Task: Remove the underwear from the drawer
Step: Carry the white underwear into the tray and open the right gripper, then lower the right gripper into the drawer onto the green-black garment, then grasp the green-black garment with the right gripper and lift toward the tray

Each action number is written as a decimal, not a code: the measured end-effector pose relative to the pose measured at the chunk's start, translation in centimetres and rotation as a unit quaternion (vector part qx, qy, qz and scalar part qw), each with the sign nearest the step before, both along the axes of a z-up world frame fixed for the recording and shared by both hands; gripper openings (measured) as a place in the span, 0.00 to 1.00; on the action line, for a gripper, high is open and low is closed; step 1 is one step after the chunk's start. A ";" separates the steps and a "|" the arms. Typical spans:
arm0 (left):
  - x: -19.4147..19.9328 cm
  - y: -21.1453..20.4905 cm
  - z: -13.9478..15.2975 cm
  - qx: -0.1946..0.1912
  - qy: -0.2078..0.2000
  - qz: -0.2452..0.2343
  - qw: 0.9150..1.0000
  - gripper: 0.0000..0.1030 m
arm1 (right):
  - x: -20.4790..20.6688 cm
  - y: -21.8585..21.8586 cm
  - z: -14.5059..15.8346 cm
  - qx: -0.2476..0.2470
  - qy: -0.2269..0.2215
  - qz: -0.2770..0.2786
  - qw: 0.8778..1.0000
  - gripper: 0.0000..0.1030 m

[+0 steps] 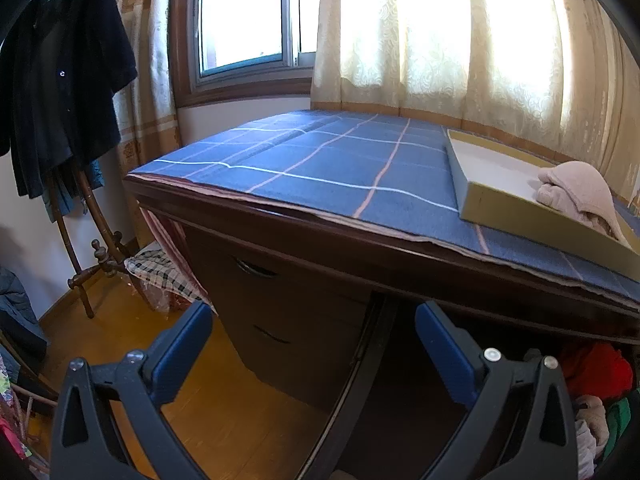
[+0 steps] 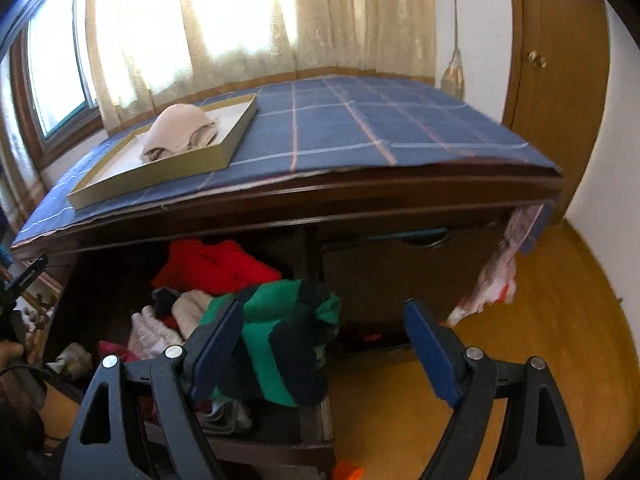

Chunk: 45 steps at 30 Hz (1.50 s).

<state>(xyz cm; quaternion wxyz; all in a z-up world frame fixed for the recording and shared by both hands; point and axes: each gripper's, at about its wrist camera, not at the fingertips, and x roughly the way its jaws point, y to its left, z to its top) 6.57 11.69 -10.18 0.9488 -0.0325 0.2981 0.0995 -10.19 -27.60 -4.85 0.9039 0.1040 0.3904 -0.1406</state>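
Observation:
A pulled-out drawer point(image 2: 280, 446) under the desk holds several garments: a red one point(image 2: 216, 264), a green and dark striped one point(image 2: 276, 344) and pale ones point(image 2: 160, 332). My right gripper point(image 2: 324, 344) hangs open over the drawer's right side, nothing between its blue pads. A beige undergarment point(image 2: 180, 130) lies in a shallow cardboard tray point(image 2: 160, 178) on the desk top. My left gripper point(image 1: 314, 340) stands open in front of the desk, empty. The drawer's clothes point(image 1: 596, 372) show at the lower right of the left wrist view, and the tray point(image 1: 520, 216) with the beige garment point(image 1: 576, 192) at the right.
A blue checked cloth point(image 2: 360, 128) covers the desk. Closed drawers point(image 1: 280, 304) sit at the desk's left. A coat stand with dark clothes point(image 1: 60, 80) is at the left, a wooden door point(image 2: 560, 80) at the right. Curtains and a window lie behind. The floor is wooden.

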 end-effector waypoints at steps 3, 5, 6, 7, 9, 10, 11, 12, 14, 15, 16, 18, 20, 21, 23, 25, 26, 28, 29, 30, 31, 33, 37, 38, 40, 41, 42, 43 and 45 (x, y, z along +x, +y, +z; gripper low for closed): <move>0.0 0.0 0.0 0.000 -0.001 0.000 1.000 1.00 | 0.6 0.6 -1.4 0.023 0.013 0.013 1.000 0.82; 0.0 0.0 0.0 0.000 0.000 -0.001 1.000 1.00 | 1.0 1.0 -2.3 0.051 0.019 0.030 0.998 0.82; 0.0 0.0 0.0 0.000 0.001 -0.001 1.000 1.00 | 1.2 1.4 -2.6 0.061 0.021 0.039 0.997 0.82; 0.0 0.0 0.0 -0.001 0.001 -0.002 1.000 1.00 | 1.3 1.7 -2.9 0.063 0.022 0.044 0.997 0.82; 0.0 0.0 0.0 -0.002 0.001 -0.002 1.000 1.00 | 1.8 2.6 -3.7 0.060 0.029 0.058 0.996 0.82; 0.1 -0.1 0.0 -0.001 0.001 -0.002 1.000 1.00 | 2.0 2.9 -3.9 0.060 0.033 0.062 0.996 0.82; 0.1 -0.1 0.0 0.000 0.002 0.000 1.000 1.00 | 2.2 3.2 -4.3 0.059 0.038 0.065 0.995 0.82; 0.1 -0.1 0.0 -0.001 0.002 -0.001 1.000 1.00 | 2.4 3.5 -4.7 0.059 0.044 0.068 0.995 0.82; 0.1 -0.1 0.0 -0.001 0.001 0.000 1.000 1.00 | 2.7 3.8 -5.2 0.057 0.051 0.067 0.995 0.82; 0.1 -0.1 0.0 0.000 0.001 0.000 1.000 1.00 | 2.7 3.8 -5.3 0.056 0.051 0.066 0.995 0.82; 0.1 -0.1 0.0 -0.001 0.001 -0.001 1.000 1.00 | 2.8 3.7 -5.4 0.057 0.049 0.065 0.995 0.82; 0.0 -0.1 0.0 0.000 0.002 0.000 1.000 1.00 | 2.8 3.6 -5.4 0.061 0.040 0.066 0.995 0.82; 0.0 -0.1 0.0 0.000 0.001 -0.001 1.000 1.00 | 3.1 3.8 -5.8 0.058 0.043 0.072 0.995 0.65; 0.1 -0.1 0.0 -0.001 0.001 -0.001 1.000 1.00 | 3.3 4.0 -6.0 0.048 0.050 0.075 0.995 0.60; 0.0 -0.1 0.0 -0.001 0.002 -0.001 1.000 1.00 | 3.5 4.3 -6.4 0.046 0.064 0.093 0.993 0.19; 0.0 -0.1 0.0 -0.001 0.002 -0.001 1.000 1.00 | 3.5 3.9 -7.0 0.081 0.074 0.097 0.989 0.18; 0.0 -0.1 0.0 -0.001 0.001 -0.001 1.000 1.00 | 3.5 3.6 -7.3 0.089 0.076 0.094 0.989 0.18; 0.1 -0.1 0.0 -0.002 -0.001 -0.002 1.000 1.00 | 3.3 3.0 -7.7 0.111 0.077 0.088 0.987 0.18; 0.1 -0.2 0.0 -0.002 -0.001 -0.002 1.000 1.00 | 3.2 2.7 -7.7 0.121 0.075 0.086 0.986 0.18; 0.1 -0.2 0.0 -0.002 0.000 -0.003 1.000 1.00 | 3.1 2.4 -7.7 0.132 0.073 0.081 0.985 0.18; 0.2 -0.3 0.0 -0.002 0.001 -0.003 1.000 1.00 | 3.0 2.1 -7.7 0.142 0.071 0.078 0.984 0.18; 0.3 -0.5 0.0 -0.002 0.001 -0.004 1.000 1.00 | 3.0 2.0 -7.8 0.144 0.074 0.078 0.984 0.18; 0.4 -0.5 0.1 -0.002 0.002 -0.005 1.000 1.00 | 2.9 2.4 -6.7 0.148 0.065 0.089 0.983 0.11; 0.5 -0.6 0.1 -0.001 0.003 -0.006 1.000 1.00 | 2.8 2.5 -6.0 0.149 0.059 0.094 0.983 0.10; 0.5 -0.5 0.1 -0.001 0.003 -0.007 1.000 1.00 | 2.6 2.4 -3.9 0.163 0.033 0.106 0.980 0.07; 0.5 -0.6 0.0 0.000 0.004 -0.007 1.000 1.00 | 2.4 2.4 -2.9 0.167 0.022 0.110 0.980 0.06; 0.5 -0.6 0.0 0.001 0.004 -0.008 1.000 1.00 | 2.2 2.4 -1.0 0.169 0.000 0.118 0.978 0.05; 0.4 -0.6 0.0 0.001 0.003 -0.008 1.000 1.00 | 2.1 2.5 0.2 0.168 -0.013 0.122 0.978 0.05; 0.3 -0.5 0.1 -0.001 0.000 -0.009 1.000 1.00 | 2.1 2.7 3.1 0.170 -0.044 0.141 0.974 0.04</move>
